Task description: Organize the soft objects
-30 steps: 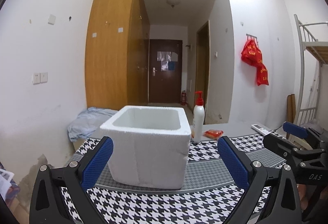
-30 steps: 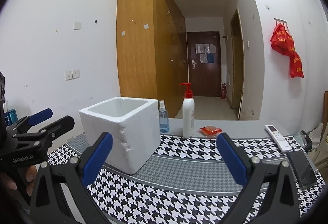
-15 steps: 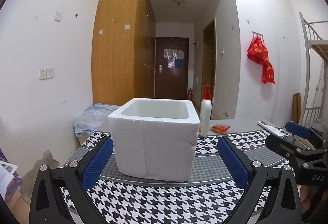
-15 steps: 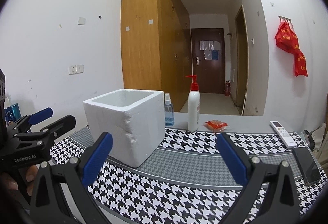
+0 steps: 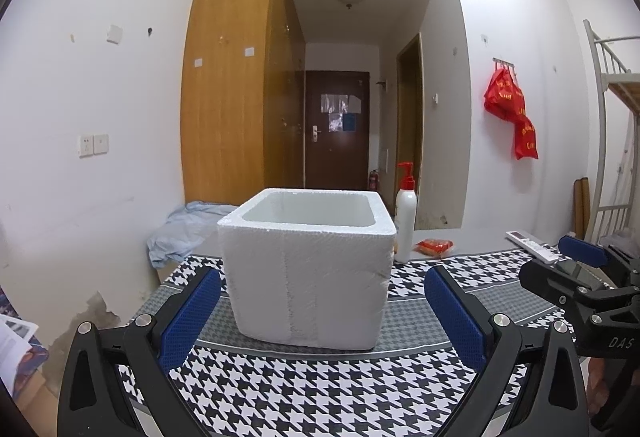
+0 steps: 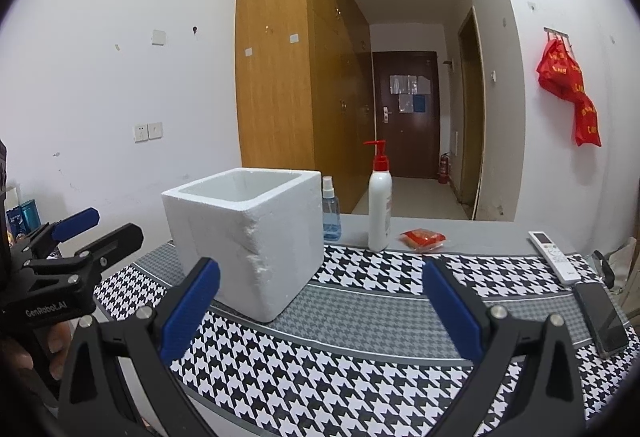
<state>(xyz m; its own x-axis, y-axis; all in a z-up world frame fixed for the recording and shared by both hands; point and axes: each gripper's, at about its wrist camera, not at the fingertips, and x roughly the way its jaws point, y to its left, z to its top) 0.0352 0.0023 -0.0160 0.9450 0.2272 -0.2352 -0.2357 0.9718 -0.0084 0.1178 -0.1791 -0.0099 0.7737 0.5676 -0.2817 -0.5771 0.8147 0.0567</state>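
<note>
Foam box (image 5: 308, 269), white, open-topped, stands upright on houndstooth cloth (image 5: 320, 393) at centre of left wrist frame; in right wrist view it sits left of centre (image 6: 248, 237). Interior visible from above rim only; contents cannot be told. One corner shows a chipped edge in right wrist view.

Left gripper (image 5: 320, 313): jaws wide apart, nothing between pads, blue pads flank box at lower left and lower right of frame w/o touching it. Same unit appears at left edge of right wrist view (image 6: 80, 237), a hand (image 6: 24, 353) on its grip below.

Right gripper (image 6: 320, 301): jaws spread wide, holding nothing, above cloth at lower frame. Also seen at right edge of left wrist view (image 5: 576, 269).

Other items, right wrist view: blue spray bottle (image 6: 330, 209) just beside box, right side. White pump bottle (image 6: 379, 201) w/ red top, centre frame, upright. Red packet (image 6: 422, 238) right of pump bottle, flat on grey surface. Remote (image 6: 554, 257) at right, phone (image 6: 604, 317) below it, lower right.

Left wrist view: pale blue fabric heap (image 5: 188, 229) behind box, mid-left of frame. Red bags (image 5: 512, 113) hang on wall, upper right.
</note>
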